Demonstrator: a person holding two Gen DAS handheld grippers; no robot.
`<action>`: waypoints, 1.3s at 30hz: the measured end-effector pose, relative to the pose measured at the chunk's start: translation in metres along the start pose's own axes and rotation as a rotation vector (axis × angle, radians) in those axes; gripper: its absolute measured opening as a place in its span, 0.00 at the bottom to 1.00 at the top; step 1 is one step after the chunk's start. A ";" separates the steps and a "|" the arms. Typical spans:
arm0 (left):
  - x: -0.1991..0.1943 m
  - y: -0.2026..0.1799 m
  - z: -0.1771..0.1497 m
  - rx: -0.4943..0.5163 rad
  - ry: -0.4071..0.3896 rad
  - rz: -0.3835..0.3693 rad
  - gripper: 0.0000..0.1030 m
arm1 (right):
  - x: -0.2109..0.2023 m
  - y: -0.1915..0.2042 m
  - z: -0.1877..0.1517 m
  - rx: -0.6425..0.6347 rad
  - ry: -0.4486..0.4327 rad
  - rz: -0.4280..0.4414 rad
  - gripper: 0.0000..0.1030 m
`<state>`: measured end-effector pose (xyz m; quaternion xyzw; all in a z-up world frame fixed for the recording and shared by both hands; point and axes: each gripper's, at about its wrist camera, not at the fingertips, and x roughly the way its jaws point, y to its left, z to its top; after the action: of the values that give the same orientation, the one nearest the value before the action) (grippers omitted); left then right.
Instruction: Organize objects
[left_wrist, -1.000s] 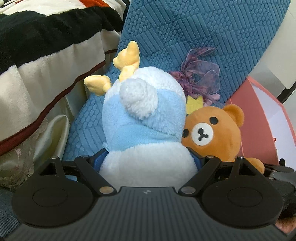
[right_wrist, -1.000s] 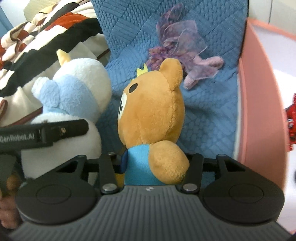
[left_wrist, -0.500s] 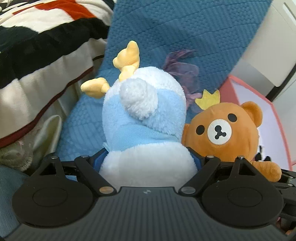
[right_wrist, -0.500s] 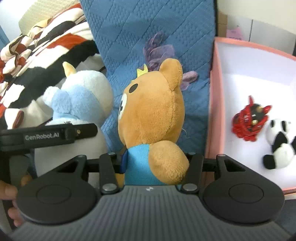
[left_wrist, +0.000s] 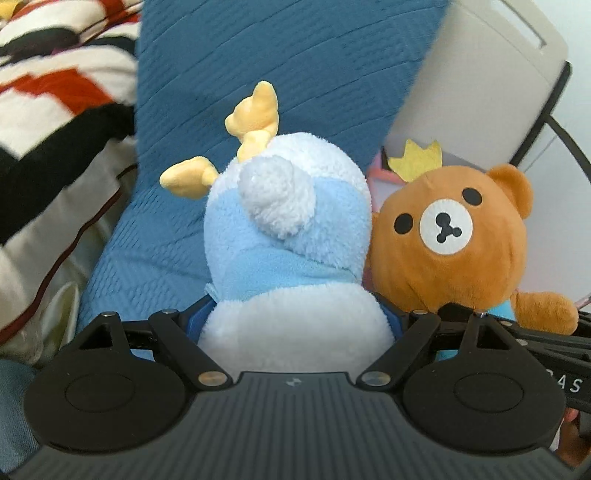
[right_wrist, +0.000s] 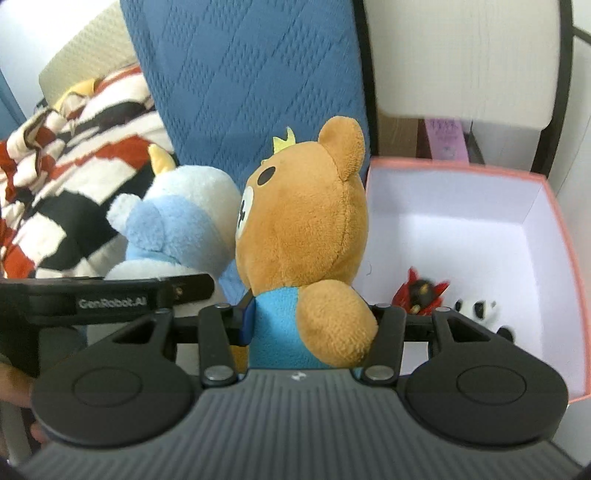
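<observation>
My left gripper (left_wrist: 295, 321) is shut on a white and light-blue plush with yellow antlers (left_wrist: 288, 236), held up in the air. My right gripper (right_wrist: 306, 317) is shut on a brown bear plush with a yellow crown and blue shirt (right_wrist: 306, 229). The two plushes touch side by side; the bear (left_wrist: 447, 236) shows right of the blue plush in the left wrist view, and the blue plush (right_wrist: 173, 229) shows left of the bear in the right wrist view. A pink box with a white inside (right_wrist: 554, 206) stands low on the right.
The box holds a small red toy (right_wrist: 421, 291) and a small panda toy (right_wrist: 476, 308). A blue quilted cover (left_wrist: 295, 66) lies behind. A striped red, black and white blanket (right_wrist: 62, 177) lies left. A white chair with a black frame (right_wrist: 461, 55) stands behind the box.
Both grippers have risen with their plushes and shifted right toward the pink box. The purple ribbon toy on the blue cover has dropped out of view. The box now shows more fully.
</observation>
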<state>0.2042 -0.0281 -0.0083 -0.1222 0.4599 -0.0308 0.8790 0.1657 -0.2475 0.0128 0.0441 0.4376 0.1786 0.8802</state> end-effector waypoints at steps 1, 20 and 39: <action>-0.002 -0.008 0.004 0.010 -0.008 -0.007 0.85 | -0.005 -0.004 0.003 0.003 -0.011 -0.001 0.50; 0.053 -0.172 0.032 0.154 -0.019 -0.145 0.86 | -0.044 -0.151 0.014 0.163 -0.105 -0.182 0.50; 0.154 -0.231 0.007 0.229 0.117 -0.135 0.86 | 0.015 -0.231 -0.018 0.200 -0.014 -0.255 0.51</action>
<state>0.3120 -0.2757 -0.0716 -0.0498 0.4945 -0.1490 0.8549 0.2236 -0.4589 -0.0637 0.0767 0.4492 0.0205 0.8899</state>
